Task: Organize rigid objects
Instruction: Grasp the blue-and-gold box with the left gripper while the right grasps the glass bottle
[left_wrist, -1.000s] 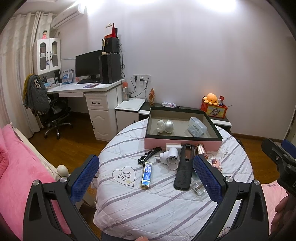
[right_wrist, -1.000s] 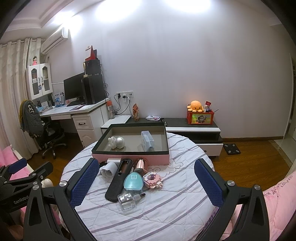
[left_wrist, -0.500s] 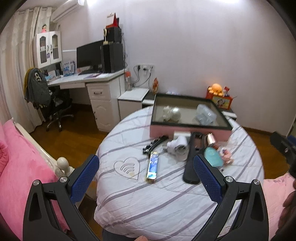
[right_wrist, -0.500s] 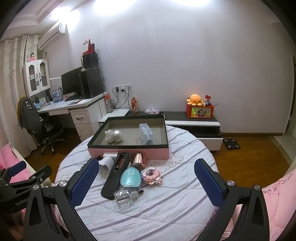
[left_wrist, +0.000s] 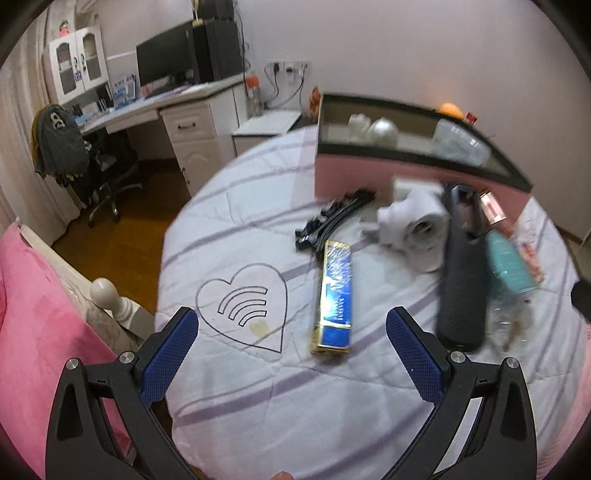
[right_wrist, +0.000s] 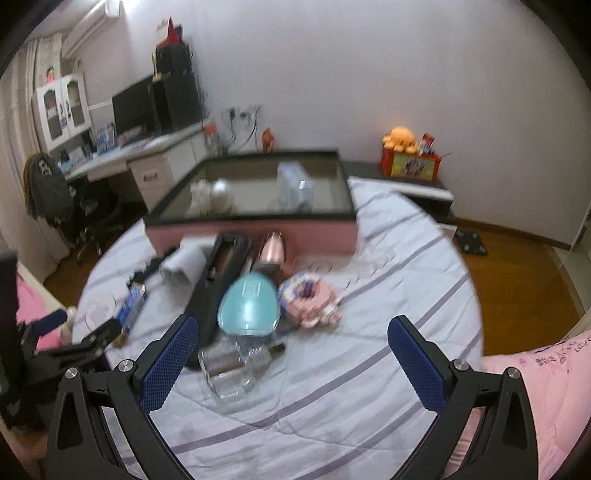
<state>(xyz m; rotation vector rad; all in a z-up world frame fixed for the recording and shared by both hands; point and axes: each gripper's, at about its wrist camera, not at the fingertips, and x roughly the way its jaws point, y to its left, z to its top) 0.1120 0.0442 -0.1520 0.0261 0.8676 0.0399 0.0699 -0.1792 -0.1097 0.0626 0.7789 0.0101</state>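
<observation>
A round table with a striped white cloth (left_wrist: 258, 387) holds loose objects in front of a pink box with a dark rim (left_wrist: 369, 173) (right_wrist: 258, 229). A blue and gold box (left_wrist: 334, 295), a black clip strip (left_wrist: 332, 221), a white plug adapter (left_wrist: 417, 229), a long black case (left_wrist: 461, 273) (right_wrist: 218, 280), a teal oval case (right_wrist: 249, 306), a clear glass bottle (right_wrist: 232, 365) and a pink block toy (right_wrist: 314, 302) lie there. My left gripper (left_wrist: 291, 350) is open and empty, just before the blue box. My right gripper (right_wrist: 291, 350) is open and empty above the cloth near the bottle.
The box holds a silver ball (right_wrist: 221, 190), a white figure (left_wrist: 358, 123) and a clear plastic container (right_wrist: 295, 184). A white desk with a monitor (left_wrist: 166, 66) and an office chair (left_wrist: 85, 162) stand at the left. Pink bedding (left_wrist: 33, 332) lies at the left, a low cabinet with an orange toy (right_wrist: 402, 138) behind.
Both grippers have moved forward and down toward the table, so the objects look much larger. The jaws stay open. The objects have not moved.
</observation>
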